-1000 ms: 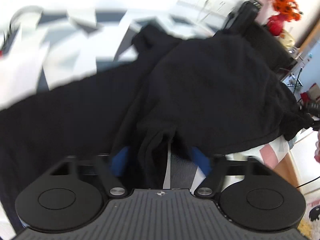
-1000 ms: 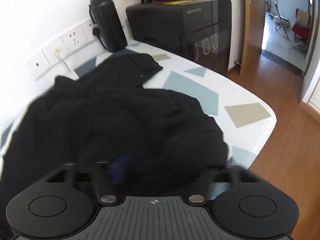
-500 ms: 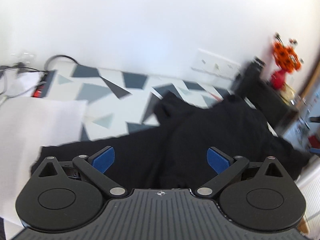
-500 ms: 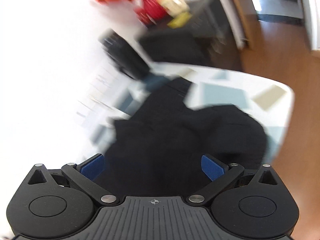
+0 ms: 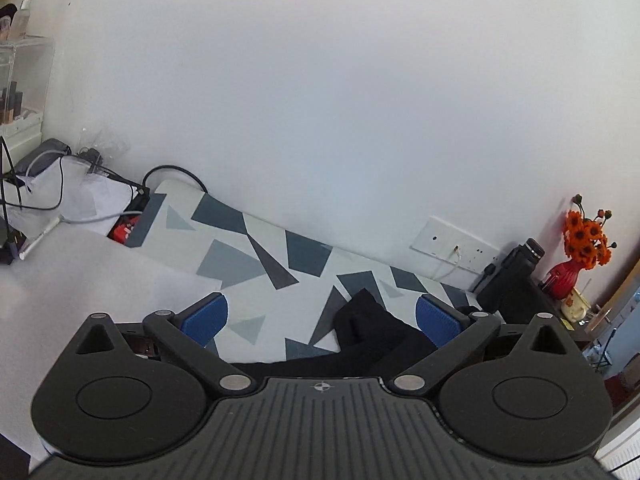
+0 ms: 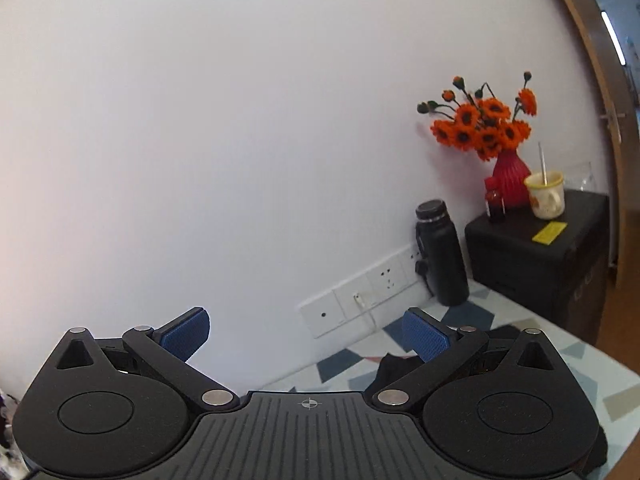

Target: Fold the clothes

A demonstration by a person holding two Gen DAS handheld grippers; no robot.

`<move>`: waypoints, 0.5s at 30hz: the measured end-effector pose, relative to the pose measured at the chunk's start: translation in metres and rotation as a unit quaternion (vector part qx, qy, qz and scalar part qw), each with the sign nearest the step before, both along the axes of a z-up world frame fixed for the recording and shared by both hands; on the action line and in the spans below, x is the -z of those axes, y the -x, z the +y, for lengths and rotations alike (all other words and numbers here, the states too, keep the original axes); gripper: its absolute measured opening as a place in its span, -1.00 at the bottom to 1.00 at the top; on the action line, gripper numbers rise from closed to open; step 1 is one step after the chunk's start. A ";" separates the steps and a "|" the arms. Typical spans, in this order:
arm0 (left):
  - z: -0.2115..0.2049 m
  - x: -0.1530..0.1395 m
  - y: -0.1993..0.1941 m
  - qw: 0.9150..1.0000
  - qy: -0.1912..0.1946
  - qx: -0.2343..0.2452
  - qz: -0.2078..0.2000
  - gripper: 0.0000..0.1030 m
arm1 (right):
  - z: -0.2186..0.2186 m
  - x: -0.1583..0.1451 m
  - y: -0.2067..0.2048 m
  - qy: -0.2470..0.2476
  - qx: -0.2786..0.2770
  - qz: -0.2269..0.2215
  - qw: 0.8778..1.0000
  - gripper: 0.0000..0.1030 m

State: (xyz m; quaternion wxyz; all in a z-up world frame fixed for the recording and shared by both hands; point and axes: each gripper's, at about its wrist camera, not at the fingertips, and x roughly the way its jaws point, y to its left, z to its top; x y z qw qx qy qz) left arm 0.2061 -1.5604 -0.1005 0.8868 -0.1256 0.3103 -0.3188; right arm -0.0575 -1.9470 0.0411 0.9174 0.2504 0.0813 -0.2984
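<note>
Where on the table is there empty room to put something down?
The patterned tabletop is bare between the black garment and the cables at its far end. It is crowded beside the black bottle, where the garment reaches. Both claws are open and empty.

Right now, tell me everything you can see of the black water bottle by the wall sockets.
The black water bottle is a tall matte cylinder, probably metal, with a ribbed black cap screwed on and a dark strap or handle down its wall side. It stands upright on the patterned tabletop, close against the white wall, next to the socket panel and the black cabinet. Neither gripper touches it.
</note>
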 end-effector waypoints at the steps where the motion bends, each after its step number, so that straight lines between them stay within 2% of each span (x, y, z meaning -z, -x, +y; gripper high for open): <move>1: -0.001 -0.001 -0.002 1.000 -0.004 -0.006 -0.002 0.99 | -0.004 0.000 -0.008 0.003 0.005 0.009 1.000 0.99; 3: -0.001 -0.002 -0.007 1.000 -0.007 -0.018 -0.001 0.99 | -0.018 0.007 -0.023 -0.013 0.016 0.027 0.999 0.99; 6: -0.003 -0.002 -0.017 1.000 0.012 -0.022 0.013 0.99 | -0.044 0.030 -0.045 -0.055 0.026 0.034 0.998 0.99; 9: -0.011 -0.002 -0.028 0.998 0.040 -0.027 0.034 0.99 | -0.070 0.058 -0.061 -0.089 0.016 0.011 0.996 0.99; 11: -0.023 -0.003 -0.034 0.997 0.051 -0.036 0.046 0.99 | -0.086 0.072 -0.071 -0.097 0.005 -0.003 0.995 0.99; 15: -0.059 -0.003 -0.039 0.997 0.057 -0.048 0.033 0.99 | -0.118 0.092 -0.096 -0.082 -0.028 -0.015 0.996 0.99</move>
